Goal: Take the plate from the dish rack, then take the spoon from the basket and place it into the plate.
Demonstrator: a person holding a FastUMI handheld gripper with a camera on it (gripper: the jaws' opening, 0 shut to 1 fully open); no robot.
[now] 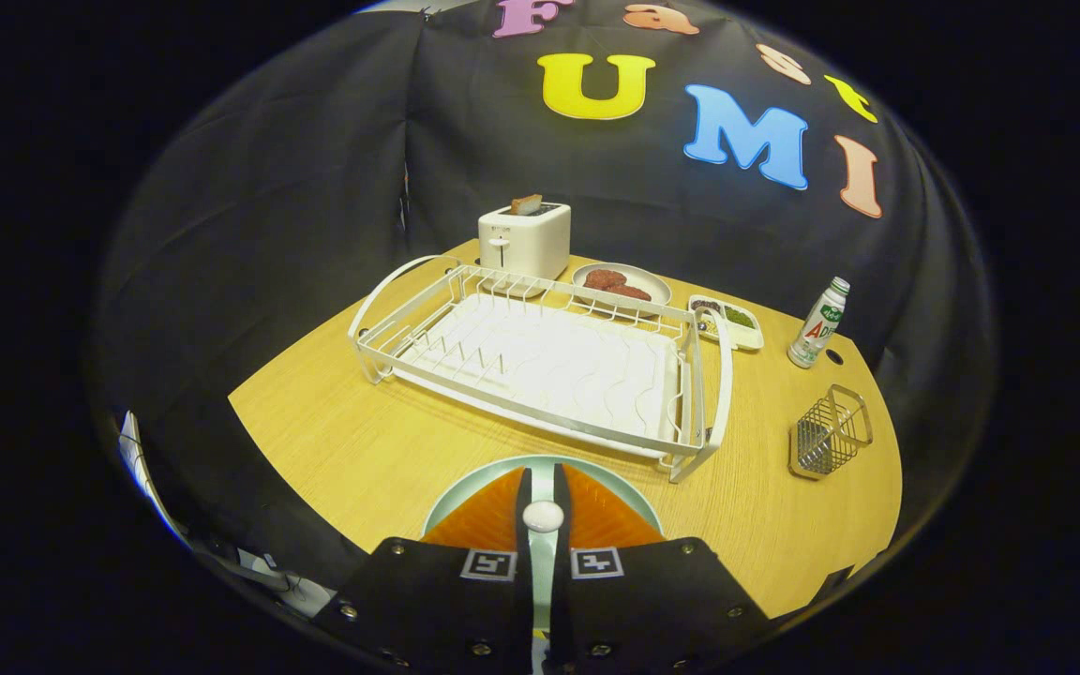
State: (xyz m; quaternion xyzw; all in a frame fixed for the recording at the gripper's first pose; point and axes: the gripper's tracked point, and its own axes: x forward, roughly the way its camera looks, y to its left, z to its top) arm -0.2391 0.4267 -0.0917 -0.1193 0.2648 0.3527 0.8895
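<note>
The gripper [542,487] pinches a small white spoon [543,517] over the pale green round plate [465,487], which lies just before the white wire dish rack [540,361].

A staged recording booth dressed as a kitchen counter: black cloth walls [296,187] close in a light wooden table [352,441] instead of real cupboards or tiles. Kitchen goods are laid out on it — a white dish rack [540,361], a white toaster [524,240] with a slice in its slot, a dish of brown food [622,281], a small tray of condiments [726,321], a drink bottle [818,324] and a wire basket [831,433]
</note>
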